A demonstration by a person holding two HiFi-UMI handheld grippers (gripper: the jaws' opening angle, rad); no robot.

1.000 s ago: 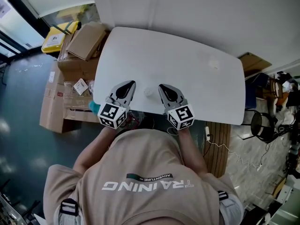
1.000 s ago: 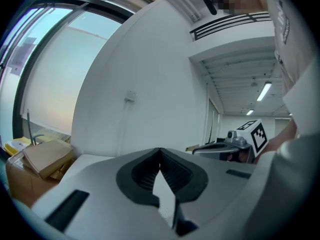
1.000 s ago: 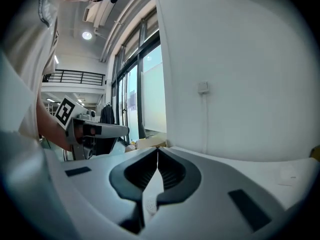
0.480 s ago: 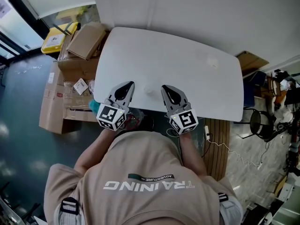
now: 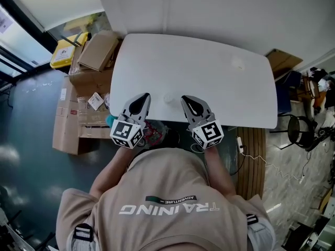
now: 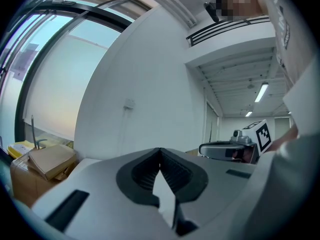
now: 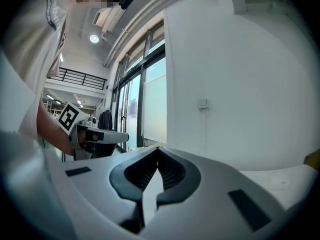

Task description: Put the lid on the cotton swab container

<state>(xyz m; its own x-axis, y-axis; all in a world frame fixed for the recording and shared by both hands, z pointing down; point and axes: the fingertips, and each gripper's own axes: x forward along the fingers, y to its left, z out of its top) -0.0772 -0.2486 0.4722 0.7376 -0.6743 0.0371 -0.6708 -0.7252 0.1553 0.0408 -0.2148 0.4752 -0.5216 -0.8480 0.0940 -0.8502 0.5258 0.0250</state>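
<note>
My left gripper (image 5: pixel 143 97) and right gripper (image 5: pixel 187 99) hover at the near edge of the white desk (image 5: pixel 209 88). Both sets of fingers are closed tip to tip and hold nothing, as each gripper view confirms. The container (image 5: pixel 168 99), small, round and white, stands on the desk between the two grippers, level with the fingertips and touching neither. A pale disc (image 5: pixel 238 64) lies well apart, toward the desk's far right. I cannot tell whether it is the lid. Boxes (image 5: pixel 97 51) lie left of the desk.
</note>
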